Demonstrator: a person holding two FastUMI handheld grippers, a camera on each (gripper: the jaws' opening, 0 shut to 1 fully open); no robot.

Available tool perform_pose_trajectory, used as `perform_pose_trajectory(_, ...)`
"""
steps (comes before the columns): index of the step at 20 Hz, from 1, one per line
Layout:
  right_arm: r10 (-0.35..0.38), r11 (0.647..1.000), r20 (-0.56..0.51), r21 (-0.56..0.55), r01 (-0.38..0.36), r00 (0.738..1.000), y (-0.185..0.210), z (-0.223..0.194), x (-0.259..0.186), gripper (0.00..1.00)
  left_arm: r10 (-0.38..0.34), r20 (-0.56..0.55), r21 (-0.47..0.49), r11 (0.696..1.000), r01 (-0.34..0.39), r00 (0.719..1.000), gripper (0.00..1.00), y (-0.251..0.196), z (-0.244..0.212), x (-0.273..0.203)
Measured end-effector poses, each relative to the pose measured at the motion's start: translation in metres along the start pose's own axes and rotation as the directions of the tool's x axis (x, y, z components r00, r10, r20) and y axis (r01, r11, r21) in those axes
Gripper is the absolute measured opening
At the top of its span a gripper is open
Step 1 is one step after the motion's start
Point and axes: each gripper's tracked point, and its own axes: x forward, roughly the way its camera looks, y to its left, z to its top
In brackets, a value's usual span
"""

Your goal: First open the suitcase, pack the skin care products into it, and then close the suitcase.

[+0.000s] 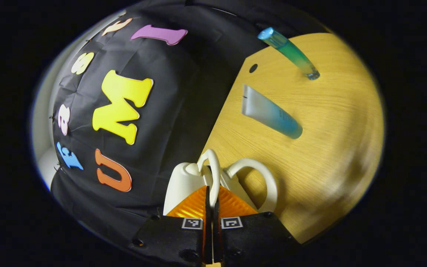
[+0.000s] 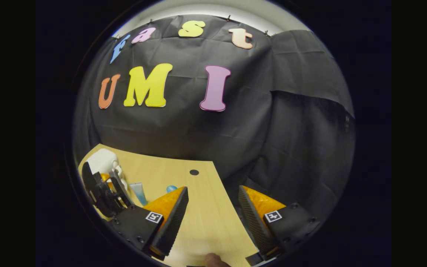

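Wooden table [image 1: 321, 155]; cream suitcase [image 1: 184, 183], handle [image 1: 213, 170] in left tool [image 1: 211, 207]; right tool [image 2: 213, 215] agape.

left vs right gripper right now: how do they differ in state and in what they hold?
The left gripper is shut, fingers pinching a white loop handle of the white case; the right gripper is open and holds nothing. The left gripper sits at the white case; the right gripper hangs over bare wooden table. Both are over the same table, where the two tubes lie unpacked.
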Motion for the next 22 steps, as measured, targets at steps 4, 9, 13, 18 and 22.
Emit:
perform_pose_trajectory(4,-0.014,1.000,0.003,-0.006,0.014,1.000,0.012,0.007,-0.007,0.81,0.006,0.032,-0.158,0.987,0.000,0.999,0.03,0.046,0.006,-0.013)
perform_pose_trajectory(9,-0.001,1.000,0.010,-0.022,0.001,1.000,0.034,0.014,-0.010,0.81,0.024,0.024,-0.329,0.944,-0.015,0.999,0.03,0.117,-0.009,-0.021)
perform_pose_trajectory(13,0.007,1.000,0.005,-0.011,-0.007,1.000,0.049,0.022,-0.009,0.81,0.084,0.010,-0.412,0.908,-0.072,0.996,0.03,0.180,-0.036,-0.016)
perform_pose_trajectory(18,-0.010,1.000,0.020,-0.013,0.010,1.000,0.062,0.036,-0.003,0.81,0.144,-0.057,-0.485,0.861,-0.154,0.988,0.03,0.240,-0.094,-0.008)
perform_pose_trajectory(22,-0.014,1.000,0.015,-0.003,0.014,1.000,0.078,0.043,-0.003,0.81,0.136,-0.087,-0.514,0.842,-0.162,0.987,0.03,0.267,-0.147,0.002)
